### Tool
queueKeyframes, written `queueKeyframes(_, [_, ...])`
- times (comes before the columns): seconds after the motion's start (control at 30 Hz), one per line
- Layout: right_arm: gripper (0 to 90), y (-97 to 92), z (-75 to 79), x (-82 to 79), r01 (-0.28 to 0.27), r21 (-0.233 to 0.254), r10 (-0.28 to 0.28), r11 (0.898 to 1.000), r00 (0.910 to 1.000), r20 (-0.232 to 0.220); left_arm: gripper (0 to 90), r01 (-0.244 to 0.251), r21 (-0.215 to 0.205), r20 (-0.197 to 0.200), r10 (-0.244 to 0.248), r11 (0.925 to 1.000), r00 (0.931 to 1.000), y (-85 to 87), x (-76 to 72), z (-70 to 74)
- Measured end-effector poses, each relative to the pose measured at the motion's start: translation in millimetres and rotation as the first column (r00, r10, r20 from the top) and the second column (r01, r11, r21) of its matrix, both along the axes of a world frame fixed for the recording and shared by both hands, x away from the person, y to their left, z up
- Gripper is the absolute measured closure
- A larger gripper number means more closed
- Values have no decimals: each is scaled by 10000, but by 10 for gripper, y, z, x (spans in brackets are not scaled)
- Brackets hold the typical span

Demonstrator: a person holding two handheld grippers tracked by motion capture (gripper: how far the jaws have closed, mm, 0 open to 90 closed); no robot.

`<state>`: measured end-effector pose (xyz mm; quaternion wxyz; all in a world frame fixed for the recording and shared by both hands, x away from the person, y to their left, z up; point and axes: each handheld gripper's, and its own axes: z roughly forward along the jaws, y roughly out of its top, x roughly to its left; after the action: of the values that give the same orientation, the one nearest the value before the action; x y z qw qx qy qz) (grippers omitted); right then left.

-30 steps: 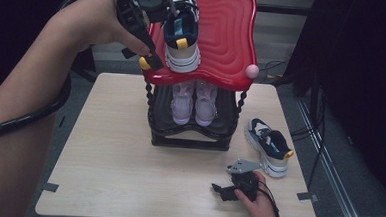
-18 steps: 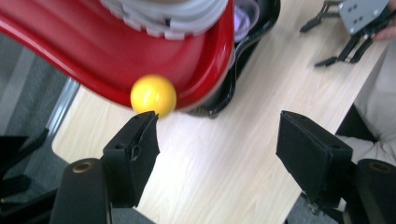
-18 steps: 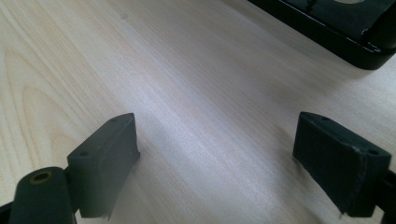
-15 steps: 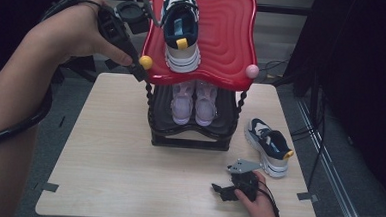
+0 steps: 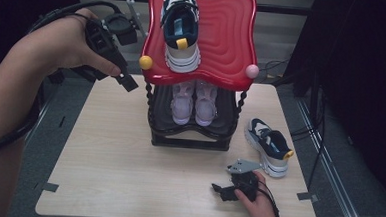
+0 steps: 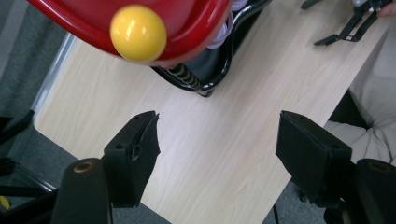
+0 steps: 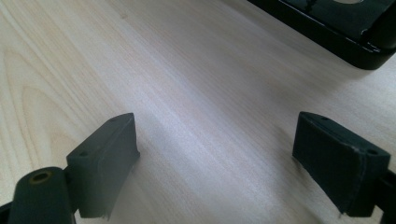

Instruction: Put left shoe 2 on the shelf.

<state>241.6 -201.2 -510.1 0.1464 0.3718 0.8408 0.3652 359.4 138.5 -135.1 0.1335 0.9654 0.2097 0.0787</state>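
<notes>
A navy and white sneaker [image 5: 181, 33] with a yellow heel tab lies on the red top shelf [image 5: 224, 40] of a two-tier rack. Its mate [image 5: 270, 146] lies on the wooden table [image 5: 113, 154] to the right of the rack. My left gripper [image 5: 125, 75] hangs open and empty left of the shelf's yellow corner ball [image 5: 146, 62], over the table's far left part. In the left gripper view its jaws [image 6: 219, 126] stand wide over bare wood, with the yellow ball [image 6: 138, 32] above them. My right gripper [image 5: 220, 191] rests open and empty near the table's front edge.
A pale pink pair of shoes [image 5: 194, 101] sits on the rack's black lower shelf. A pink ball [image 5: 252, 71] marks the red shelf's right corner. The rack's black base [image 7: 345, 28] lies beyond my right gripper [image 7: 215, 126]. Cables run on the floor at right.
My left hand has drawn away from the sneaker on the red shelf, moving left and down past the yellow ball. Its jaws stay open. The right hand has not moved.
</notes>
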Motion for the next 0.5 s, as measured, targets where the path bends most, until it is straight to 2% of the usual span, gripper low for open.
queueKeyframes(0.3, [131,0,0,0,-2,3,2,10000,10000,-9,294,34,108,-116,-33,9999,9999,87,-55,-146])
queueKeyframes(0.4, [131,-1,2,-1,-1,-17,1,10000,10000,-14,296,-12,2,-94,12,10000,10000,111,-81,-203])
queueKeyframes(0.5, [131,-1,2,-1,-1,-16,1,10000,10000,-17,297,71,159,-123,-69,9998,9999,124,-101,-273])
